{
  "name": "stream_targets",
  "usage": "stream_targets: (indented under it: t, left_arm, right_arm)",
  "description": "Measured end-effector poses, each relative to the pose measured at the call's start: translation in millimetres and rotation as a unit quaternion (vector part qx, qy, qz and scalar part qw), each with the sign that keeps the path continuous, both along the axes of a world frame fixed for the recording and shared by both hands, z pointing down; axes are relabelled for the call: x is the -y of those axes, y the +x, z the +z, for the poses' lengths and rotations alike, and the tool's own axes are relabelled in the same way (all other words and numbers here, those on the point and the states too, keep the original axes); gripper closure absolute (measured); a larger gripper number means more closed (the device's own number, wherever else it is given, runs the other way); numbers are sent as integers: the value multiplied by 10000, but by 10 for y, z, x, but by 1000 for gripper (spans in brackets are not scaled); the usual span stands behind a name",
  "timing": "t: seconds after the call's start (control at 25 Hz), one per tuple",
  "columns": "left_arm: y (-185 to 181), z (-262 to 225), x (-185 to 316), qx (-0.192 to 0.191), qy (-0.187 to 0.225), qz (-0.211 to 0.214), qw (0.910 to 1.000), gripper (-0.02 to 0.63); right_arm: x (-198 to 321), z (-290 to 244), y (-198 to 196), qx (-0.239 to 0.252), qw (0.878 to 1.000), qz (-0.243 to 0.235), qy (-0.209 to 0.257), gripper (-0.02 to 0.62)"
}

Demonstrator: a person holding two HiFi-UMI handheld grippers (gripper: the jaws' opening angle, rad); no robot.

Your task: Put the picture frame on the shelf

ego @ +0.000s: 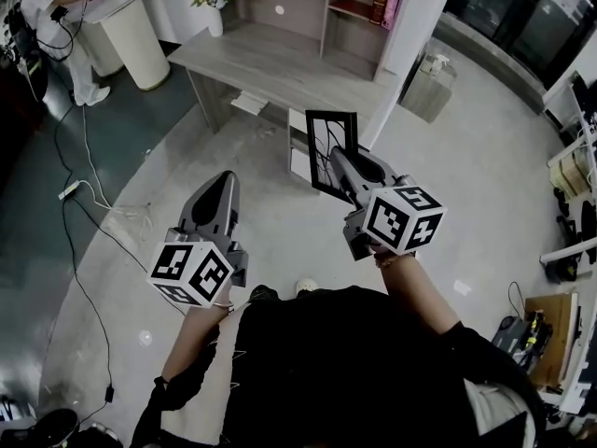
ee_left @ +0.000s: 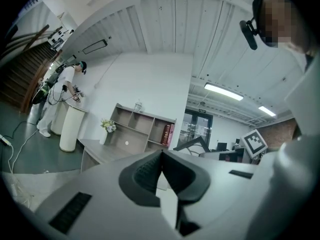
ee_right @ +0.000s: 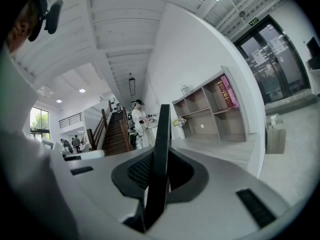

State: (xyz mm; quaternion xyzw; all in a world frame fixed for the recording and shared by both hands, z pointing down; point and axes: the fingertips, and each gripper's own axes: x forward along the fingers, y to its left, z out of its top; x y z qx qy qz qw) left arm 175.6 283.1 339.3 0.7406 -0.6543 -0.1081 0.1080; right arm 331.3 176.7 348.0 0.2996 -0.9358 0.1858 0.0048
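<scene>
The left claw (ego: 224,180) had its jaws together with nothing between them, while the right claw (ego: 340,157) was clamped on a thin black rectangular picture frame (ego: 324,138), held upright and edge-on in its jaws. Well beyond both, the open grey wooden shelf (ego: 328,17) stood on a grey wooden bench (ego: 270,63).

Showed a pale grey floor (ego: 466,203), with a wooden shelf (ego: 326,12) at twelve o'clock, a white round pedestal (ego: 135,35) at eleven, dark glass doors (ego: 522,12) at one; lit by ceiling strip lights (ee_left: 223,91).
</scene>
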Motion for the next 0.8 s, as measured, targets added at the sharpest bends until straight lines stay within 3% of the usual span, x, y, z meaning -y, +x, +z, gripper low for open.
stream_targets:
  t: [0.48,0.8]
  left_arm:
    - [-16,-66,1002,44,101,75,9999,595]
    - [-106,102,1404,-46,-125,122,9998,595]
  right_arm:
    - [1025,-38,-3,53,10000,52,61,552]
    - [1409,231,-51,-45,9995,139,-265,552]
